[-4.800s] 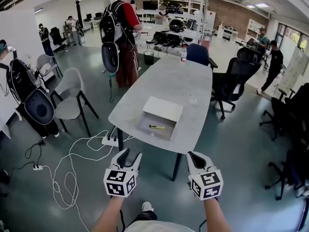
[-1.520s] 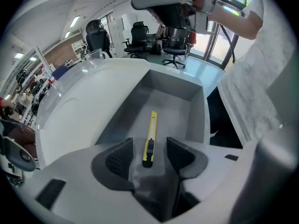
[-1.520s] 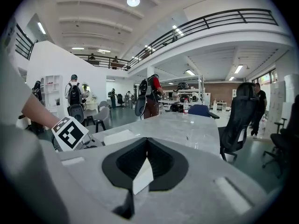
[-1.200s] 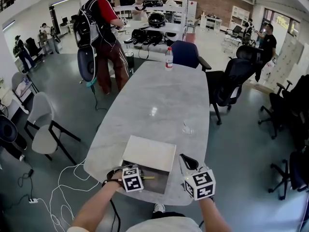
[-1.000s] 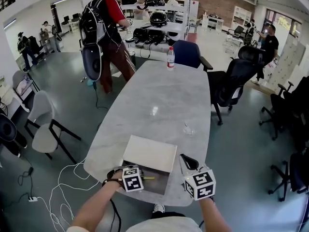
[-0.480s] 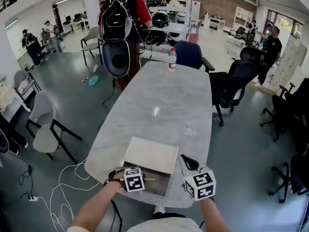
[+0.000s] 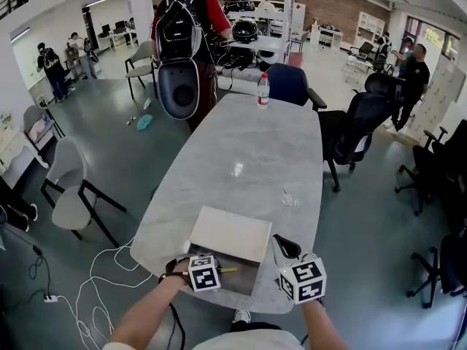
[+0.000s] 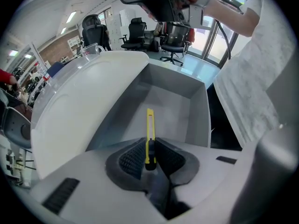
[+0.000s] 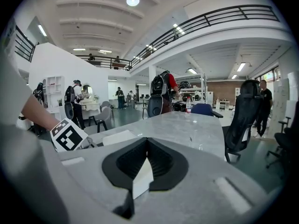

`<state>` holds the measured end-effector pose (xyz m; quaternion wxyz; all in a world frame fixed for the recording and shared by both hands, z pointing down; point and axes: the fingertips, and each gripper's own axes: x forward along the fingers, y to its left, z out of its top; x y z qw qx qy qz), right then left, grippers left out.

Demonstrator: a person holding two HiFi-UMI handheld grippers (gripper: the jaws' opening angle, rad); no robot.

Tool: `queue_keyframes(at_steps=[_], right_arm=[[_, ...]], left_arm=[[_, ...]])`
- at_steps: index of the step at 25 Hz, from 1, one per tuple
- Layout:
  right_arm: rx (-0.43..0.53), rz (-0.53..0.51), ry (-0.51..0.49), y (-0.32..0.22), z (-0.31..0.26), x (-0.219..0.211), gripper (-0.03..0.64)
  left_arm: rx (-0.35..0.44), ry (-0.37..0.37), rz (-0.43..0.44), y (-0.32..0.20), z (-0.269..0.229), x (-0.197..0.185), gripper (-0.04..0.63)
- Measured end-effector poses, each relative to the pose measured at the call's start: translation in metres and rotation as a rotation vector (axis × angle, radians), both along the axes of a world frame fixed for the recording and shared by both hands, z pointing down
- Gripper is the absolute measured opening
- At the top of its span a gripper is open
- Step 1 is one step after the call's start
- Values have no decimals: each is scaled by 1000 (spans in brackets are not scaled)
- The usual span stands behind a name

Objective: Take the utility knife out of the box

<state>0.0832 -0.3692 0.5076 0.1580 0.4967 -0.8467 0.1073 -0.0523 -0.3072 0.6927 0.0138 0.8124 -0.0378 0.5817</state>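
While the slim yellow utility knife [image 8: 149, 125] lies inside the open grey box [image 8: 198, 113], the left gripper [image 8: 149, 143] points down into it, its jaws closing and already touching both sides of the knife's black near end. The right gripper [image 9: 146, 141] hangs just beside the box, its jaws together on nothing.

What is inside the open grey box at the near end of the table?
Inside the grey box lies a slim yellow utility knife; the fingers of the left gripper are closing on its dark end. The gripper hides the nearest floor.

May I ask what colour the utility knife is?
The utility knife is yellow, clearest in the left gripper view.
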Motion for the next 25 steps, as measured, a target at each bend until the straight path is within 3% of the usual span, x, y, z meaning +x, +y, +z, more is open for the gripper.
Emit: queue_keyframes(at_steps=[13, 25], right_arm=[[15, -3, -17, 13, -7, -6, 5], [24, -7, -30, 32, -12, -17, 5]], left_arm=[[116, 28, 11, 3, -25, -1, 61], [235, 97, -54, 5, -62, -8, 61]])
